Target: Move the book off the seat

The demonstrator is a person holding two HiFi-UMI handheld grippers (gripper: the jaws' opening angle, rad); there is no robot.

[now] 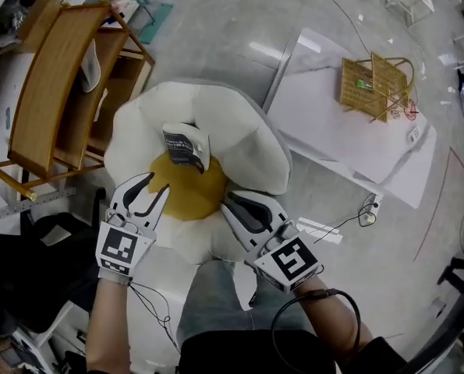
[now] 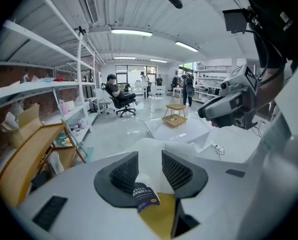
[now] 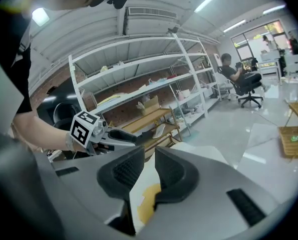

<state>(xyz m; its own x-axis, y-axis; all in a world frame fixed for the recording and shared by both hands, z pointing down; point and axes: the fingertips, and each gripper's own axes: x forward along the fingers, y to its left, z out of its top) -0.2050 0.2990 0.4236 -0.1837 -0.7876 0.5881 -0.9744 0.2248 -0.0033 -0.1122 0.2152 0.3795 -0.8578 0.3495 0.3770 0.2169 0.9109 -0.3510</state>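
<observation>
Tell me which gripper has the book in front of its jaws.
The left gripper: the book lies just beyond its parted jaws, while the right gripper faces only the seat's yellow centre.

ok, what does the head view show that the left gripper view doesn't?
Head view only: the marker cube on the left hand-held gripper, and the whole white seat. Left gripper view only: white shelving, a seated person, ceiling lights. Both: the book, the seat's yellow centre, the right hand-held gripper, the wooden rack.
</observation>
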